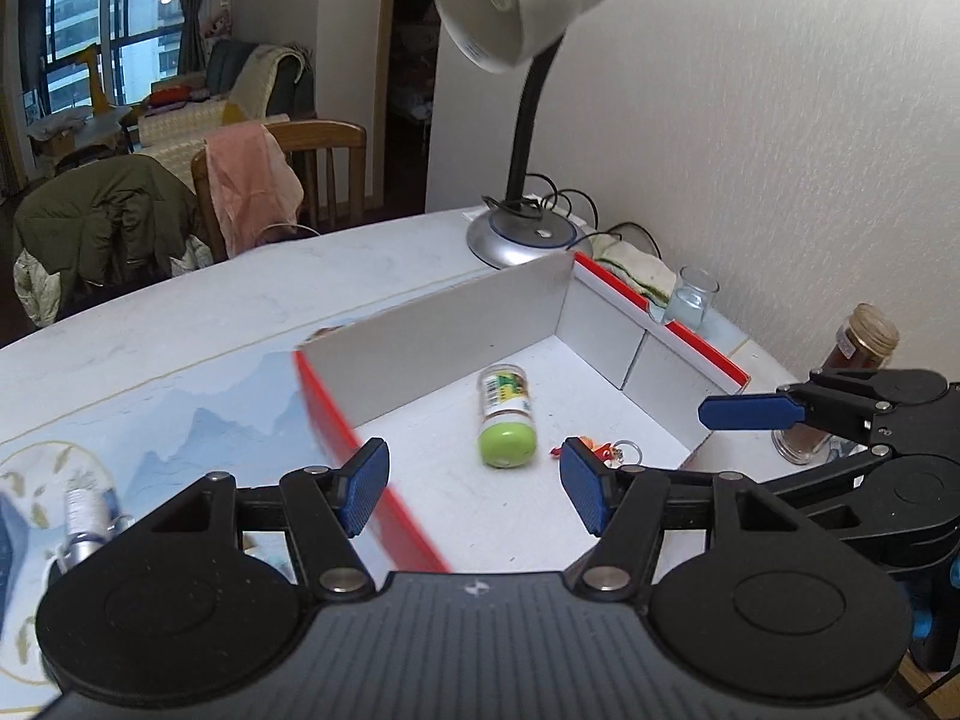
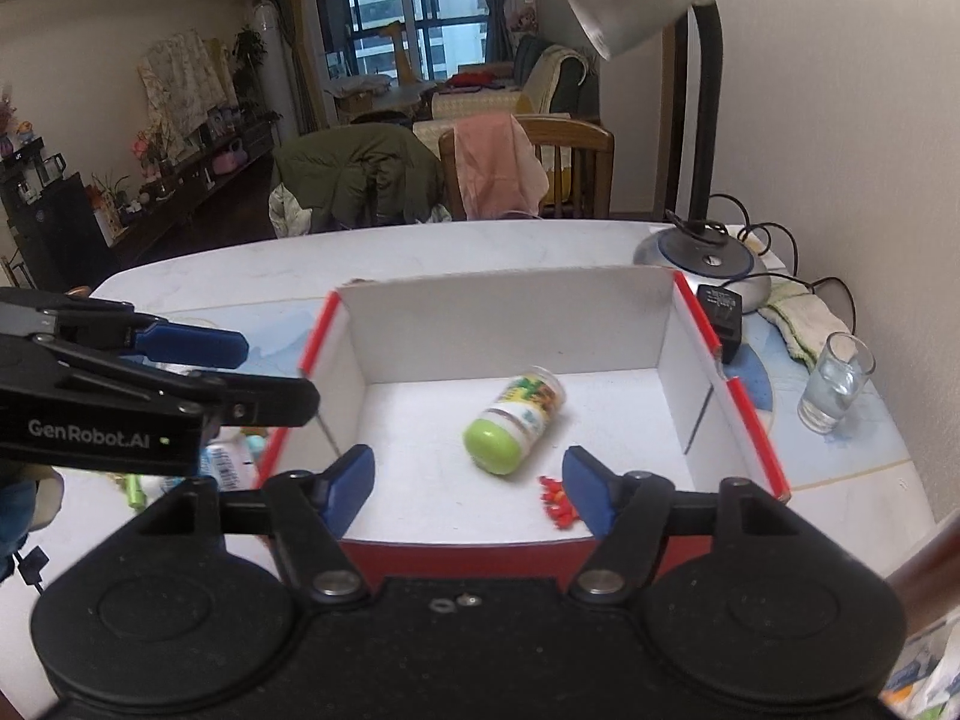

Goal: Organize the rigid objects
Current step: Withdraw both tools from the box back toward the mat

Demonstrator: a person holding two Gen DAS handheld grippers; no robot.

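The box (image 1: 456, 330), red outside and white inside, sat on the table (image 1: 198, 312) in the left wrist view, holding one green-capped bottle (image 1: 505, 415) on its side and one small red trinket (image 1: 591, 447). The left tool (image 1: 474, 486) hung above it, jaws apart and empty. Outside remained one glass (image 1: 690, 300), one brown jar (image 1: 852, 360) and one silver item (image 1: 90, 522), so sorting seemed partly done.

In the right wrist view, the right tool (image 2: 468, 486) was likewise parted, gripping nothing, over the same box (image 2: 510, 318).

A home living room – sofa (image 2: 543, 84), coat-draped chairs (image 2: 564, 168), desk lamp (image 1: 516, 30) on table (image 1: 240, 300)
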